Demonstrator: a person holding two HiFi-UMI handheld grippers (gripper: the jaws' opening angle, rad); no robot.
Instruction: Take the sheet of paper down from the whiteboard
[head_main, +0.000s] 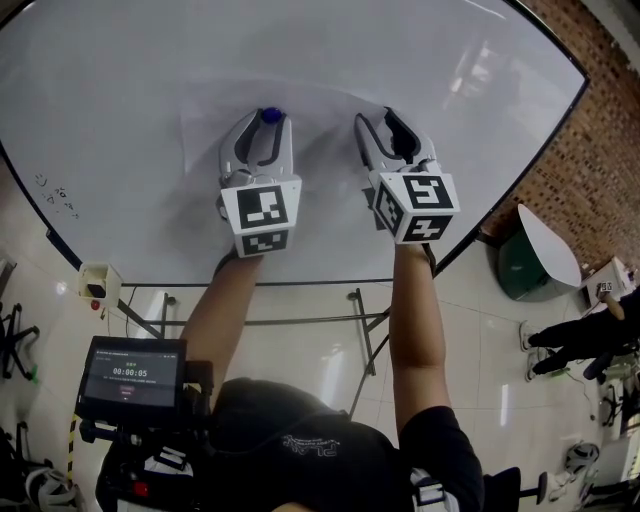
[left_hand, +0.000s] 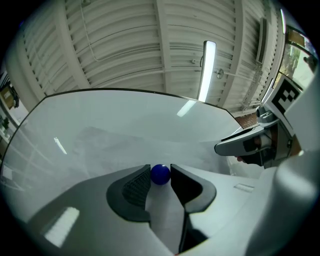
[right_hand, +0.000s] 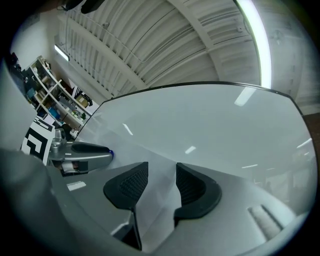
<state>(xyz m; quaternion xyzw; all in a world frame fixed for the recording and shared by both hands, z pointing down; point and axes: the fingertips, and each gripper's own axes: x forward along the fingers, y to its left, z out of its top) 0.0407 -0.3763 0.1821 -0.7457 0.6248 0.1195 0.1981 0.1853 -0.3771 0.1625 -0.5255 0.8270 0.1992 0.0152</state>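
On the whiteboard (head_main: 110, 90): sheet of paper (head_main: 205, 150) pinned by blue magnet (left_hand: 160, 174). Left gripper (left_hand: 160, 169) pinches the magnet. Right gripper (right_hand: 162, 167) gapes wide, holding nothing. Risk: with the magnet off, the unheld sheet drops.

On the small dark screen (head_main: 131, 375), white timer digits: 00:00:05; smaller lines above and below too fine to read. At the left edge of the whiteboard (head_main: 120, 90), a few dark handwritten marks (head_main: 55, 192), not legible. On the left cube (head_main: 262, 213), the right cube (head_main: 415, 205) and a small box (head_main: 608, 285), black-and-white square code patterns, no letters. On the dark shirt (head_main: 300, 445), pale lettering, unreadable.
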